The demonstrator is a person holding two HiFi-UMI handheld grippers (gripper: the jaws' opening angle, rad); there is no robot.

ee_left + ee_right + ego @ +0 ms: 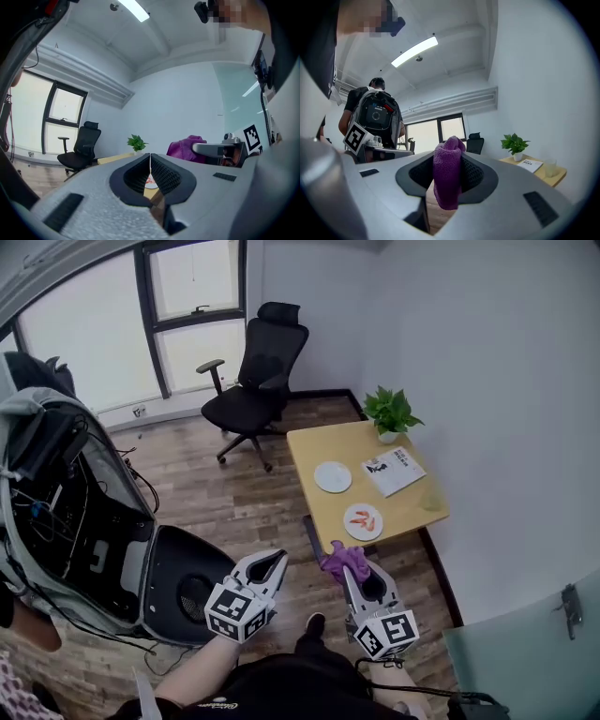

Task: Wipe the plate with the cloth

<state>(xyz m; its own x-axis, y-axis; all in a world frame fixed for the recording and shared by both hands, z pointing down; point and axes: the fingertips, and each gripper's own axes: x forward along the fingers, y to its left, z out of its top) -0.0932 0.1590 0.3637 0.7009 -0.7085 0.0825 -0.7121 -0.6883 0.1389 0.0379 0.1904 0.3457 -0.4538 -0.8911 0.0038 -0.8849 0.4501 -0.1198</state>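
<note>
A purple cloth [343, 560] is clamped in my right gripper [354, 570], short of the near edge of a small wooden table [323, 445]. In the right gripper view the cloth [448, 176] fills the gap between the jaws. Two white plates lie on the table: one with red marks [363, 521] near the front edge, a plain one [333, 476] farther back. My left gripper [274, 567] hangs over the wood floor to the left, jaws closed on nothing. In the left gripper view its tips [150, 161] meet, with the cloth [185, 148] to the right.
On the table stand a potted plant [390, 414], a booklet [394, 471] and a clear glass [432, 500]. A black office chair [255, 379] stands behind the table. A person with an open backpack [84, 521] stands at the left. A white wall runs along the right.
</note>
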